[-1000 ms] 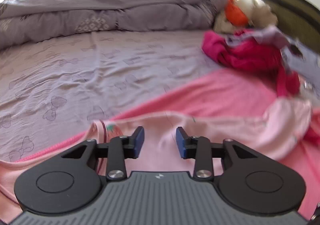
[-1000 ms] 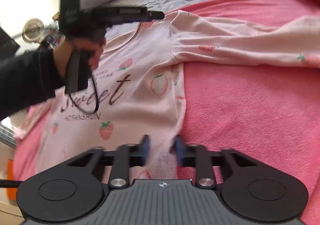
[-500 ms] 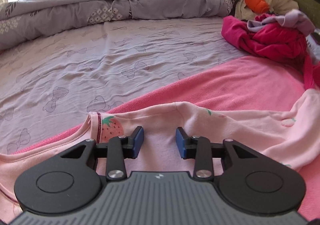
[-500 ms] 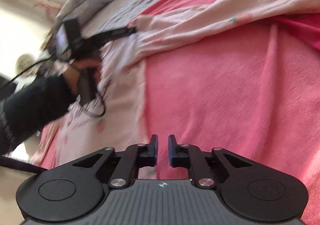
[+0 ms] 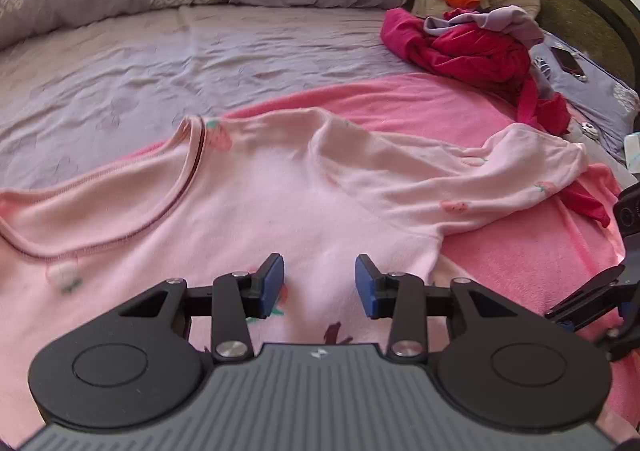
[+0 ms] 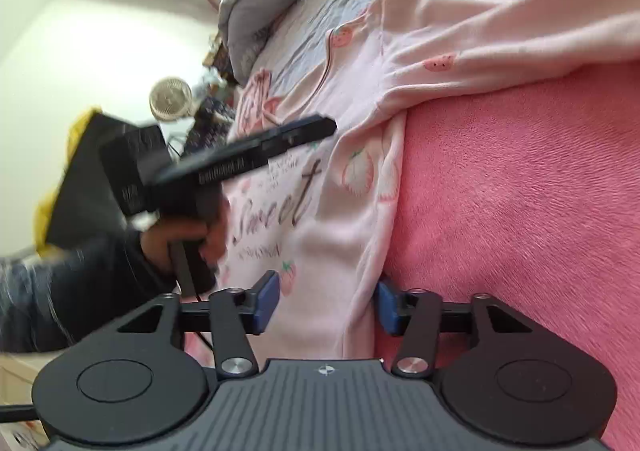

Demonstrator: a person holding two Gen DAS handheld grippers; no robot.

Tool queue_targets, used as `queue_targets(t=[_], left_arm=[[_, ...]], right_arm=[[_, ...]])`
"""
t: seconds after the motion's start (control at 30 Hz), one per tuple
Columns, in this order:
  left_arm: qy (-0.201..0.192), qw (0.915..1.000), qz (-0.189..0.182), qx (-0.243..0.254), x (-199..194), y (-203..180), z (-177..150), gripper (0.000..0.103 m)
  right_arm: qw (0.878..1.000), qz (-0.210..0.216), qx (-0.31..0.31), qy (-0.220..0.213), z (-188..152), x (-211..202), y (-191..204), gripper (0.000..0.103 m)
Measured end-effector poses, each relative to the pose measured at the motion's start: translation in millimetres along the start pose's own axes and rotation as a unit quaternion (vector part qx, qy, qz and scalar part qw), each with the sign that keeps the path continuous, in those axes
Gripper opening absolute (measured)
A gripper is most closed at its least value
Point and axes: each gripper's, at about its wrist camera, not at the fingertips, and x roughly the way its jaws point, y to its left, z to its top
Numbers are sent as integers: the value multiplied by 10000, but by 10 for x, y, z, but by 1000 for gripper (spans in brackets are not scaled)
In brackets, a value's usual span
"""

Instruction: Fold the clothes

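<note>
The right hand-held gripper (image 6: pixel 326 303), shut a second ago, is opening halfway astride the pink strawberry shirt's (image 6: pixel 336 187) near hem, while the left hand-held gripper (image 5: pixel 320 285) is hovering half-open, empty.

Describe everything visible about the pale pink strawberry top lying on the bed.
The top is pale pink, soft-looking knit, printed with small strawberries and dark script reading "Sweet" on the chest. It has a round neckline with dark trim and long sleeves. It lies front up and slightly rumpled on a brighter pink blanket, one sleeve stretched sideways toward a heap of red clothes. Neither gripper grips it.
</note>
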Motion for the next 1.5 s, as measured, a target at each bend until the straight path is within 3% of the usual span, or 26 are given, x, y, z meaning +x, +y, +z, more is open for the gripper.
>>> queue_targets(t=[0.03,0.1,0.23,0.4,0.47,0.57,0.63,0.67,0.7,0.93,1.07,1.1,1.13,1.23,1.27,1.37,1.43,1.47,1.5], left_arm=[[-19,10000,32,-19,11,-1,-25,46],[-54,10000,31,-29,34,-4,-49,47],[-100,9999,115,36,89,-14,-34,48],[-132,9998,165,65,165,-47,8,54],[-104,9997,178,161,182,-109,16,59],[-87,9994,190,270,185,-177,16,59],[-88,9994,167,280,185,-179,7,59],[-91,9994,165,294,186,-178,4,59],[-94,9994,165,293,185,-174,2,59],[-148,9990,197,385,182,-188,-29,60],[-153,9990,175,389,184,-163,-36,62],[-154,9990,173,381,186,-158,-35,62],[-161,9990,171,379,187,-154,-34,62],[-185,9989,192,389,198,-172,-43,62],[-193,9988,203,396,201,-181,-47,62],[-225,9988,216,382,207,-189,-59,63],[-242,9988,216,360,207,-186,-62,63],[-247,9989,214,347,206,-183,-62,63],[-242,9989,210,345,207,-181,-58,63]], right_arm=[[10000,3,71,17,3,27,-13,33],[9996,-32,100,267,-70,55,-14,8],[9974,-23,94,719,-322,-35,13,7],[9959,43,351,838,-488,-316,-64,7],[9951,149,328,920,-458,-252,-31,12],[9936,286,233,1064,-413,-75,48,30],[9931,213,255,1125,-407,47,95,23],[9924,75,237,1204,-424,79,122,9],[9919,-17,247,1249,-451,65,135,6],[9851,-44,1183,1247,-646,-259,-20,5],[9804,124,1131,1611,-713,-292,14,6],[9788,-2,973,1804,-755,-271,9,3],[9796,61,979,1754,-783,-303,-14,3],[9807,201,1044,1643,-815,-340,-32,6],[9798,280,984,1716,-822,-305,22,11],[9773,587,859,1847,-839,-223,162,45],[9772,458,821,1902,-857,-176,225,37],[9757,292,926,1966,-880,-182,205,13],[9737,127,1031,2028,-903,-188,185,6]])
